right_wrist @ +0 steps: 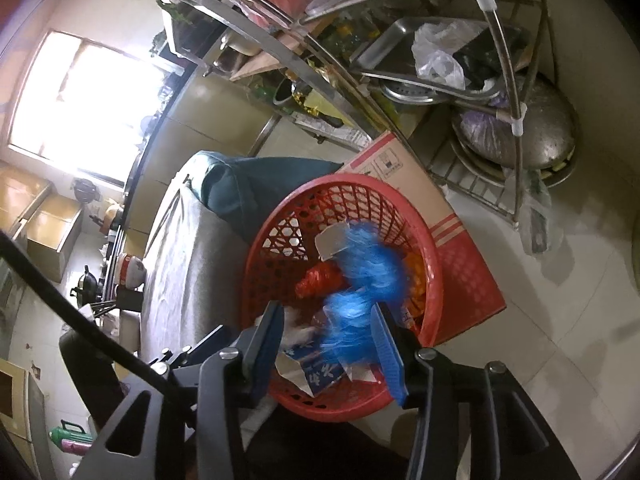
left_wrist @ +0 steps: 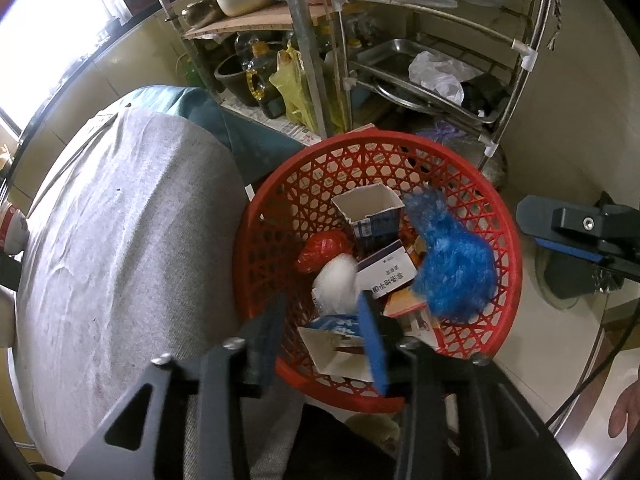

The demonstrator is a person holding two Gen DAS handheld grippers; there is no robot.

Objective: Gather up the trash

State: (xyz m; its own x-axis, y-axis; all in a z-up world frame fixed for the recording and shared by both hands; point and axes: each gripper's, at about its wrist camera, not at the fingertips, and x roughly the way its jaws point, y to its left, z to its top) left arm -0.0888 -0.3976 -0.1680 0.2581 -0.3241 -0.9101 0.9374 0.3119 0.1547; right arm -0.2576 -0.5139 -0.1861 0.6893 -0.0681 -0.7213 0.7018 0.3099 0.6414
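Note:
A red plastic basket point(left_wrist: 508, 240) stands on the floor beside a grey-covered table and holds trash: a blue shredded plastic wad point(left_wrist: 452, 264), an open white carton point(left_wrist: 370, 208), a red crumpled wrapper point(left_wrist: 324, 250), a white wad point(left_wrist: 338, 280) and a small printed box point(left_wrist: 386, 272). My left gripper point(left_wrist: 324, 340) is open and empty above the basket's near rim. My right gripper point(right_wrist: 328, 344) is open over the basket point(right_wrist: 434, 280). The blue wad point(right_wrist: 368, 272) is blurred just beyond its fingertips. The right gripper also shows in the left wrist view point(left_wrist: 576, 232).
The grey-cloth table point(left_wrist: 120, 240) lies left of the basket, with a teal cloth point(left_wrist: 248, 132) at its far end. A metal rack point(left_wrist: 420, 60) with pots, trays and bags stands behind. A cardboard box point(right_wrist: 452, 232) lies under the basket. The floor is tiled.

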